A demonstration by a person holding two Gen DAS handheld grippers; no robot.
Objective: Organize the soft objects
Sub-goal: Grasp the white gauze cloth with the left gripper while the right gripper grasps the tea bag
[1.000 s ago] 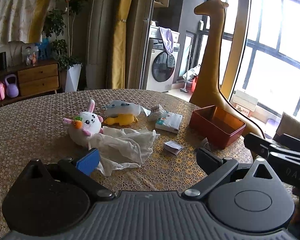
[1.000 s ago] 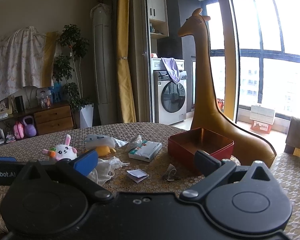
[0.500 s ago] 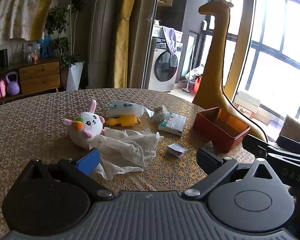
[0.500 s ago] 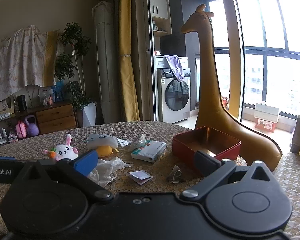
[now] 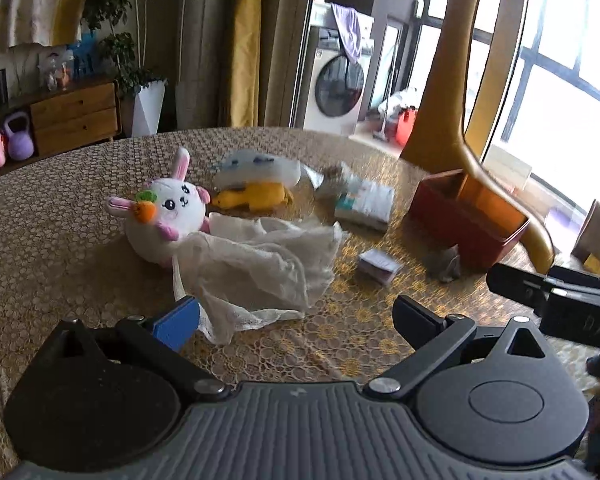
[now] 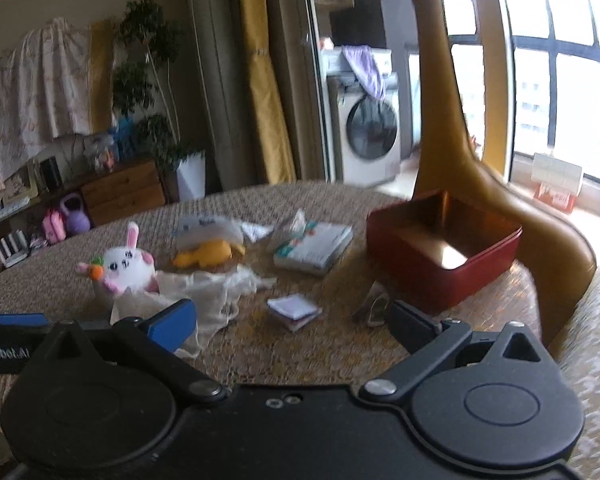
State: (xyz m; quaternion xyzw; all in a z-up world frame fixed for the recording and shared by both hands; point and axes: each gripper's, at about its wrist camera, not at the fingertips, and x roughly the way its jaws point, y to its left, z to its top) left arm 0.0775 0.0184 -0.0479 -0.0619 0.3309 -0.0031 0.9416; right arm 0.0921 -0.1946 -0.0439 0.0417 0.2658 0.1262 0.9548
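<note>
Both hand-held grippers, left (image 5: pixel 296 316) and right (image 6: pixel 292 320), spread wide, empty; white cloth (image 5: pixel 260 264) touching bunny plush (image 5: pixel 168 216), red box (image 6: pixel 440 248) well apart

The left gripper (image 6: pixel 4 344) side reads "nRobot.AI", cut off at the edge.

We see a round white rabbit plush (image 5: pixel 168 216) with pink ears and an orange carrot lying on the table, its lower side touching a crumpled white gauzy cloth (image 5: pixel 256 264) spread flat beside it. Just behind them a yellow plush (image 5: pixel 256 196) lies under a pale blue-white soft toy (image 5: pixel 256 164). At the right stands an open red box (image 5: pixel 460 220).
</note>
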